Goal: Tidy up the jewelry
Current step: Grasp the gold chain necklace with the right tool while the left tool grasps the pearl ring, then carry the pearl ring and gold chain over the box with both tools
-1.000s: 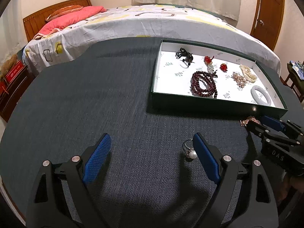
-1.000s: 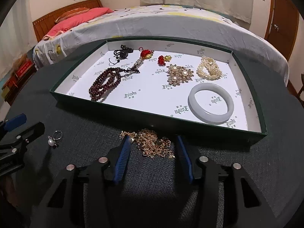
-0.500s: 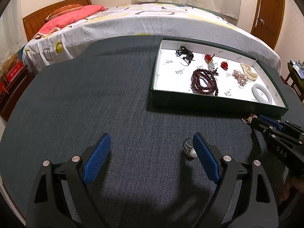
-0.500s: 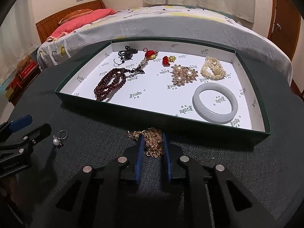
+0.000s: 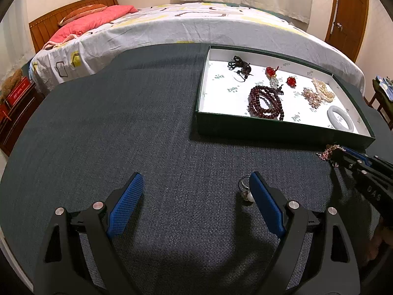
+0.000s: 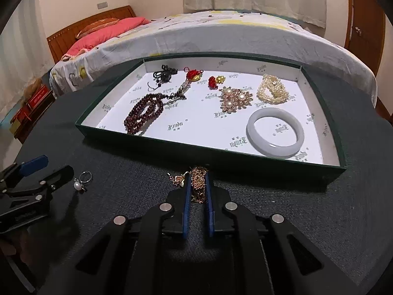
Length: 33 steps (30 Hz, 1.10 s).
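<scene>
Left wrist view first: the left gripper [image 5: 195,200] hovers over the dark woven bench [image 5: 122,132], its jaws wide apart and holding nothing. A pearl ring [image 5: 246,193] lies on the cloth at about three o'clock from the middle of the gap, just inside the right-hand blue pad [image 5: 266,206] and possibly touching it. Farther off at about one o'clock sits the green tray [image 5: 282,132], white-lined, already carrying a dark red bead string [image 5: 265,102], a pale bangle [image 5: 340,118] and several smaller pieces.

Right wrist view next: the right gripper [image 6: 198,188] has its jaws clamped on a heap of gold chain [image 6: 197,183], which rests on the bench just short of the tray's near wall. Part of the chain spills out at about ten o'clock from the fingertips. The chain's bunched length runs roughly along the line of the fingers, pointing toward the tray at twelve o'clock. The right hand is the nearer one to the tray, so the coming move likely turns on lifting the chain clear of that near wall and over it.

Compared with a second ago, the right jaws have just been closing, from well apart around the chain to pinched on it. The left gripper and the ring look unchanged.
</scene>
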Each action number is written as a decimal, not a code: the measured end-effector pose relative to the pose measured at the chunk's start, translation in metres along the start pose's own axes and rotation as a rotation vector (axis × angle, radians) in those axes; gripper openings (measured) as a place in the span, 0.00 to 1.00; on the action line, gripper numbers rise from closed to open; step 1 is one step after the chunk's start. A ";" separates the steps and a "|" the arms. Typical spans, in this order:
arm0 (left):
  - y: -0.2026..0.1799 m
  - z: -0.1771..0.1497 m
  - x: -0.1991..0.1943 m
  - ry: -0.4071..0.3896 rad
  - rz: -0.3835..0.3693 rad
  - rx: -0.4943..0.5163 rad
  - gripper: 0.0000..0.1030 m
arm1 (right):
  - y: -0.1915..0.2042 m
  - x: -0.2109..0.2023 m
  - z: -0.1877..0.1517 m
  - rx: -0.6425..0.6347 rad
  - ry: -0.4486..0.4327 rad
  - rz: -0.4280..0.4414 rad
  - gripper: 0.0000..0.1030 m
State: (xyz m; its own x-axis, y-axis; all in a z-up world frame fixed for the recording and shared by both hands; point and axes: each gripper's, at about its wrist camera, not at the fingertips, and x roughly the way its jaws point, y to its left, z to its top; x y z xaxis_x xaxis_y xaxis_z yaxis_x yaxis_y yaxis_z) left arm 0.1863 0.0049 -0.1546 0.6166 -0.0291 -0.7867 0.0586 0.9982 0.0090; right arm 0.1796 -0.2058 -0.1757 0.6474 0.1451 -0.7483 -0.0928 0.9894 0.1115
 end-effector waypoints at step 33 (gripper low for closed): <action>-0.032 -0.009 0.009 0.027 -0.126 0.090 0.21 | -0.028 -0.042 -0.008 0.061 -0.063 0.005 0.11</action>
State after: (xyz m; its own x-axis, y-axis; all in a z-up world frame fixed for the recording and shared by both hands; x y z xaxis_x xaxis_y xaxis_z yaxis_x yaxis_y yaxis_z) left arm 0.1829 -0.0267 -0.1674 0.5786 -0.1512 -0.8015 0.2052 0.9780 -0.0363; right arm 0.1490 -0.2396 -0.1526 0.6938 0.1472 -0.7049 -0.0508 0.9864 0.1560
